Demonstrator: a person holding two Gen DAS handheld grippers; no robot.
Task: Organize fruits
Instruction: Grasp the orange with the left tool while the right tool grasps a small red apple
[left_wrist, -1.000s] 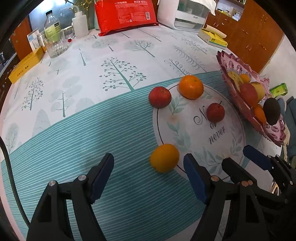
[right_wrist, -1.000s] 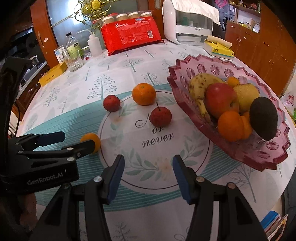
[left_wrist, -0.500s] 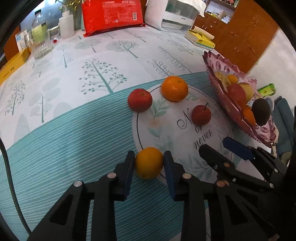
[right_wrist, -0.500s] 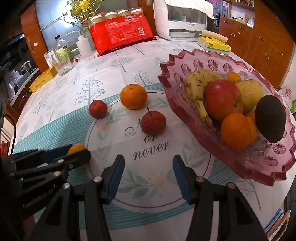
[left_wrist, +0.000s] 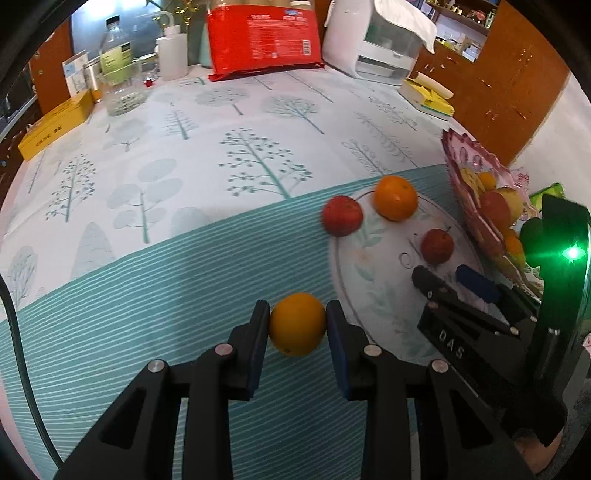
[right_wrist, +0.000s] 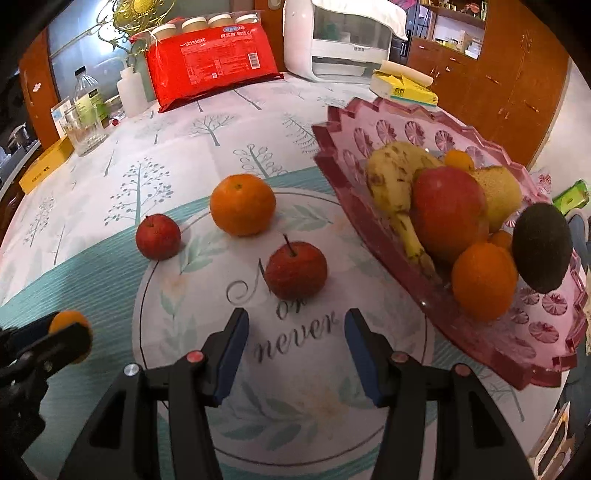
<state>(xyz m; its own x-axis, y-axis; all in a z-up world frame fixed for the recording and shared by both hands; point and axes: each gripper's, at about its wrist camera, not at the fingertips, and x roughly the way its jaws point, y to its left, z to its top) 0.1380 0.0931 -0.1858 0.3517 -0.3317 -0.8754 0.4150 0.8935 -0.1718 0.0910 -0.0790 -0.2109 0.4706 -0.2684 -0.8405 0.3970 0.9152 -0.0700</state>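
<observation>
Your worktop wears a cloth printed with pale trees, a teal striped band and a round emblem with script lettering. On it, at about 3 o'clock in the right wrist view, sits the pink scalloped fruit bowl, already loaded with a spotted banana, a big red apple, a yellow pear, an orange and a dark avocado. At 12 o'clock along the far edge lie a red packet and a white appliance.

Three loose fruits lie on the cloth to the bowl's left. The tangerine rests on the emblem's upper rim, with the small red apple just beside it at its 8 o'clock, on the edge of the teal band. The stemmed red apple sits inside the emblem, right above the lettering.

Your right claw is spread with nothing between its blue pads, poised just below that stemmed apple, at 6 o'clock from it.

Your left claw is pinching the small yellow-orange fruit: both pads press its sides over the teal stripes, left of the emblem. Whether it has left the cloth, you cannot tell from either view.
</observation>
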